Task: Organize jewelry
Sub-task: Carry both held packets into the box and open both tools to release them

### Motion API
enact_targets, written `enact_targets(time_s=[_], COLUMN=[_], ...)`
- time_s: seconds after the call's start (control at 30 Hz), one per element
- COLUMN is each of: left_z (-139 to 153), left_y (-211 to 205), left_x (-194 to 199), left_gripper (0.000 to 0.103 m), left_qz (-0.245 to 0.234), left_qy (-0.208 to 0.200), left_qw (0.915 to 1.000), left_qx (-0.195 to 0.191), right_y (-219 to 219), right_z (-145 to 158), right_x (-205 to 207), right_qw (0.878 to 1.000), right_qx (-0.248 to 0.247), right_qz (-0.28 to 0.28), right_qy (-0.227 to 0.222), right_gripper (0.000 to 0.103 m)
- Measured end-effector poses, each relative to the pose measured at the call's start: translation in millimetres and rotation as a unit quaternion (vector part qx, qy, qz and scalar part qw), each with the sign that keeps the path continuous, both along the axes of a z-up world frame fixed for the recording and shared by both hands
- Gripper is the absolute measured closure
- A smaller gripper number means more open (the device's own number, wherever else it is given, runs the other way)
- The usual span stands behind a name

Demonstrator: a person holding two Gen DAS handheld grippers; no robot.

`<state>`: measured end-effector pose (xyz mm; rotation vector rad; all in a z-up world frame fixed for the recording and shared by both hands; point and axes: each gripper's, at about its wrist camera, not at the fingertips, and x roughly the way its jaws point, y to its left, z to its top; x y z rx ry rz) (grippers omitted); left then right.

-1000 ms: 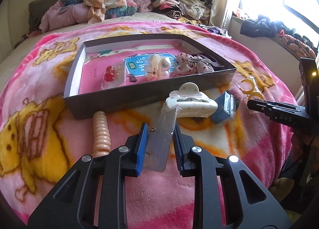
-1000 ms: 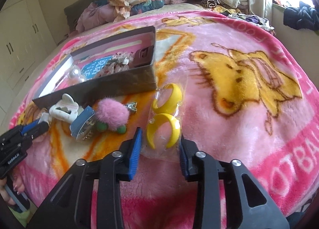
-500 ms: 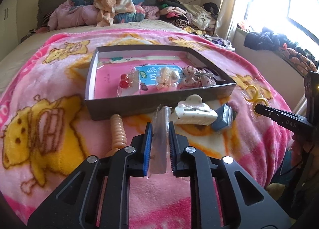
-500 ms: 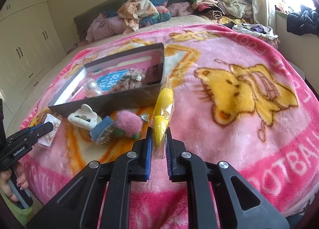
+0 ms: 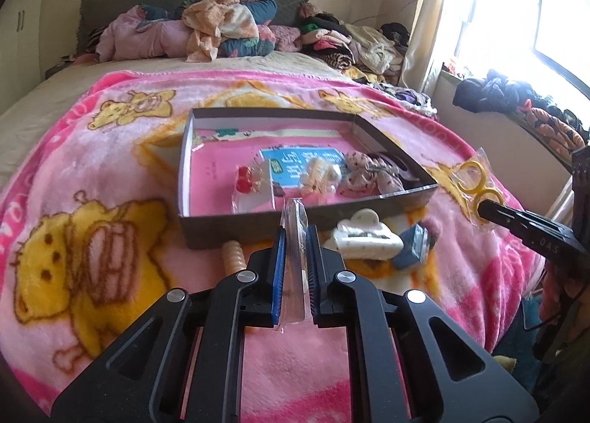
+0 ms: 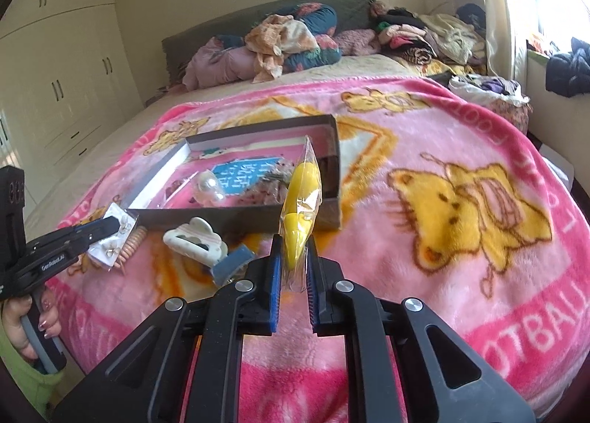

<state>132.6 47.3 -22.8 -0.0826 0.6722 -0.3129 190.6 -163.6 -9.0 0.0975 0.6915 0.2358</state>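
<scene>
The left gripper [image 5: 295,235] is raised above the blanket [image 5: 110,172] just short of the box [image 5: 228,227], clenched edge-on around a clear packet [image 5: 294,257] whose contents are hard to make out. The right gripper [image 6: 293,242], also lifted near the box [image 6: 243,218], pinches a bag of yellow earrings [image 6: 299,209]. A white hair clip [image 5: 365,237] lies beside the box.

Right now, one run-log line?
left claw: shut on clear plastic earring packet | right claw: shut on bagged yellow hoop earrings | grey cardboard tray: ahead
</scene>
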Motion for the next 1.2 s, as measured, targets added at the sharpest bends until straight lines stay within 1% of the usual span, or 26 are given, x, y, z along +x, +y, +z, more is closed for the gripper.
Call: enact_targets(time_s=[0.6, 1.0, 1.2], left_z=[20.0, 24.1, 21.5], left_y=[18.7, 14.9, 10.6], left_x=[28.8, 53.8, 68.6], left_gripper=[0.098, 0.098, 0.098], left_qz=[0.037, 0.048, 0.048], left_qy=[-0.025, -0.035, -0.030], left_qw=[0.9989, 0.9983, 0.9984], left_qx=[-0.013, 0.000, 0.004], right_y=[30.5, 47.7, 53.4], right_z=[18.8, 36.9, 37.5], right_x=[27.5, 55.5, 74.2], right_qw=[0.998, 0.996, 0.996], right_qx=[-0.015, -0.029, -0.030], right_qz=[0.048, 0.069, 0.075], right_qy=[-0.027, -0.049, -0.044], right_gripper=[0.091, 0.091, 0.091])
